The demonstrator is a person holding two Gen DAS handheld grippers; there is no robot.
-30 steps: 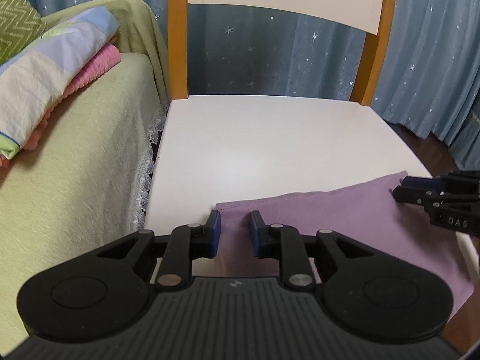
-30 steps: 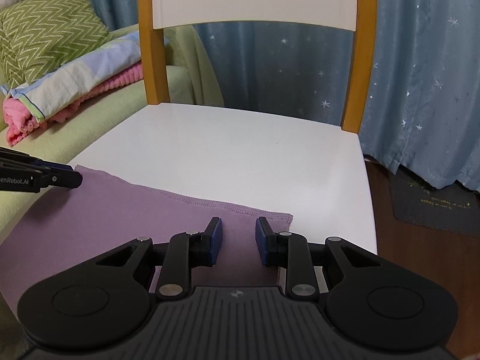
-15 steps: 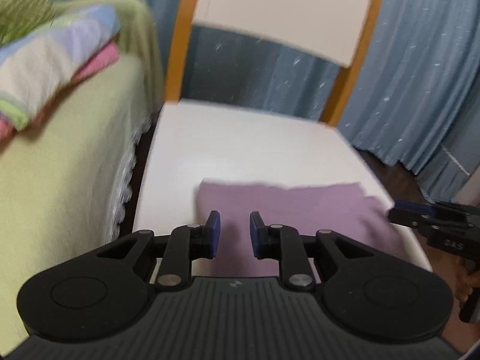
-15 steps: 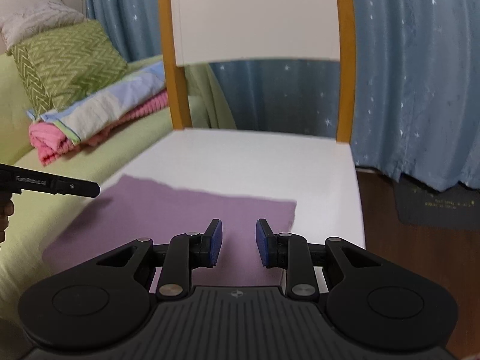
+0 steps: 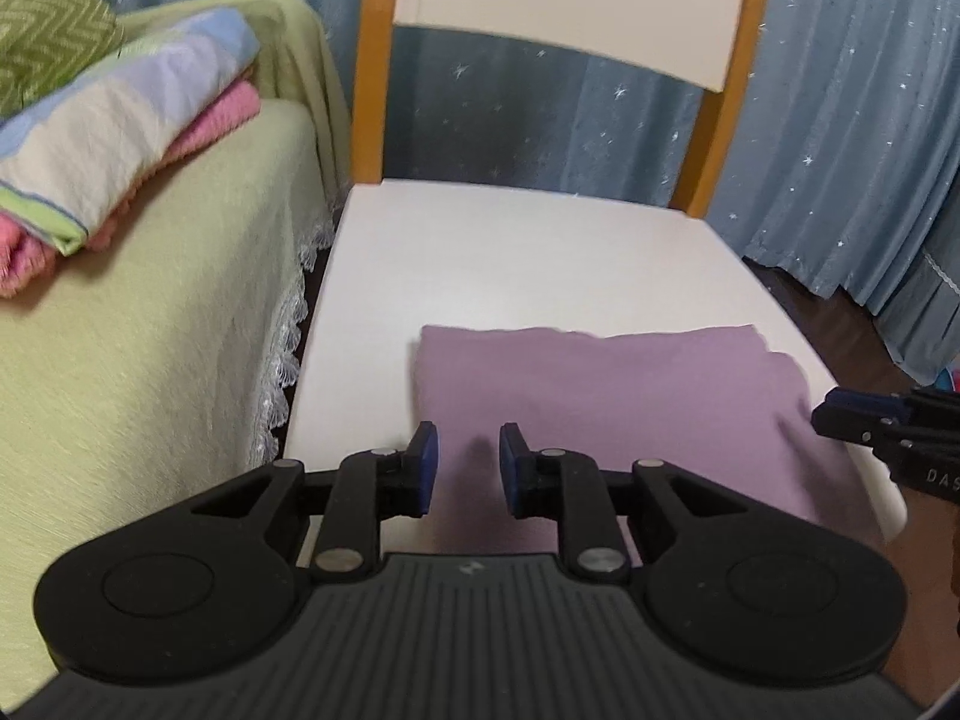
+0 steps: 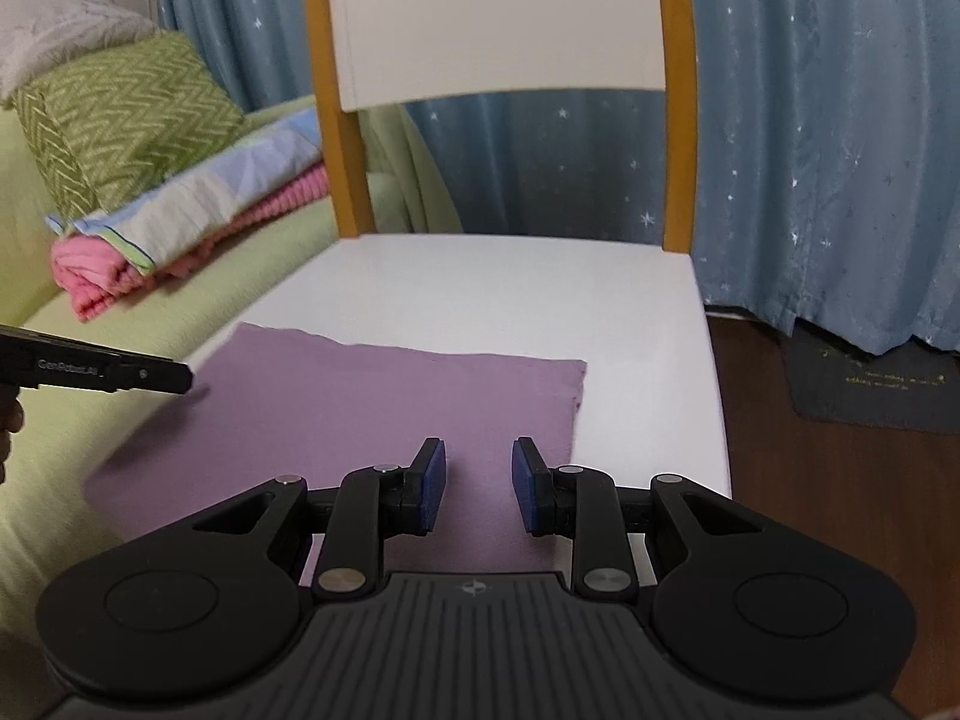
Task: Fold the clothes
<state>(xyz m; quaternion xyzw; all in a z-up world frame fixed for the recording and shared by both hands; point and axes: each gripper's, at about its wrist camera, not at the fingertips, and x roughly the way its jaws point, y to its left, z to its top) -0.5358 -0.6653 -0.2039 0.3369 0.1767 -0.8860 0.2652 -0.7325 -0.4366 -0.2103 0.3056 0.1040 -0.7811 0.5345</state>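
A purple cloth lies flat as a folded rectangle on the front half of the white chair seat. My left gripper hovers over its near left part, jaws a little apart, nothing between the blue pads. In the right wrist view the cloth reaches the seat's left edge. My right gripper is open over its near right part and holds nothing. Each gripper shows in the other's view: the right gripper at the cloth's right edge, the left gripper at its left edge.
The chair has an orange frame and a white backrest. A bed with a green cover touches the chair's left side and bears folded blankets and a zigzag pillow. Blue starred curtains hang behind; dark floor with a mat lies right.
Both grippers have drawn back from the cloth's far edge toward its near side and risen slightly. More of the cloth now shows ahead of the fingers, lying still on the seat.
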